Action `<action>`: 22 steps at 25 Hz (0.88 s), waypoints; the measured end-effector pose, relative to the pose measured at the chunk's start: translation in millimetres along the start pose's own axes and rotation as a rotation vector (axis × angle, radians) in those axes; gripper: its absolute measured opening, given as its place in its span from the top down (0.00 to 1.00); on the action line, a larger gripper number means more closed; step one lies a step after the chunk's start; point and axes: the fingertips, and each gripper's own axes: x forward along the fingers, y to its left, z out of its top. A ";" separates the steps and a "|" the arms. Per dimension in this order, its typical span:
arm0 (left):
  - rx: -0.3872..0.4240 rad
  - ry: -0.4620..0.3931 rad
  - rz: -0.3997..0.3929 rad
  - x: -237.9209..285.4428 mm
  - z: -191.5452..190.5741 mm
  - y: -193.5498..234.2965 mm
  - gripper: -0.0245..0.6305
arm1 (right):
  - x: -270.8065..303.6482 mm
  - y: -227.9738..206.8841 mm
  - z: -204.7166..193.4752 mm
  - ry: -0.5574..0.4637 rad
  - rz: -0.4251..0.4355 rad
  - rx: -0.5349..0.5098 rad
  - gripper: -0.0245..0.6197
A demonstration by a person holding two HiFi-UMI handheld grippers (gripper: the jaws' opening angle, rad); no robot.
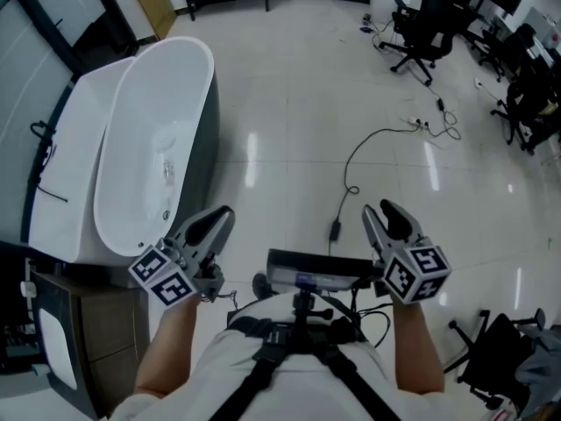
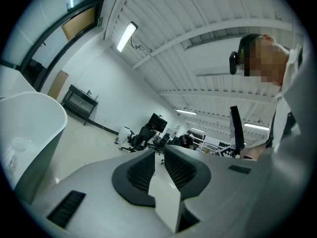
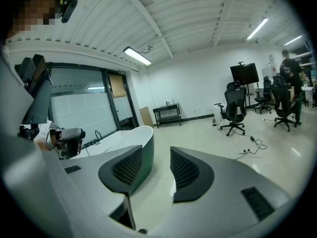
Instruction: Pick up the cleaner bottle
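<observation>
1. The left hand-held gripper (image 1: 221,216) is held out low over the floor (image 1: 289,103), just beside the rounded end of a bathtub (image 1: 209,86). Its grey, smooth-moulded jaws are seen a narrow slit apart in the left gripper view, with ribbed black pads facing each other and nothing between them.
2. The right hand-held gripper (image 1: 386,210) is carried level with it on the other side. Its jaws are parted more widely, and only bare floor is framed between the ribbed pads in the right gripper view.
3. A cube with black-and-white square markers is seen on each gripper, above the person's forearms.
4. The bathtub is shown as a long oval shell, glossy white inside, with a thin curved rim and a dark outer wall.
5. The floor is made up of pale, shiny tiles, and streaks of ceiling light are mirrored in them.
6. A thin black cable (image 1: 351,169) is looped across the tiles ahead of the right gripper.
7. Black wheeled office chairs (image 1: 421,29) are grouped well away at the far right.
8. The cleaner bottle's place cannot be told from any of the three views.
</observation>
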 end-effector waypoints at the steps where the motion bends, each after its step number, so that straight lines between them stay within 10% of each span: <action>1: 0.000 0.002 -0.003 0.9 0.2 -0.3 0.88 | 0.4 0.3 1.0 -0.002 -0.001 0.000 0.69; 22: -0.021 0.017 -0.016 -4.2 7.3 19.9 0.89 | 17.0 30.0 -1.0 0.023 0.050 -0.041 0.69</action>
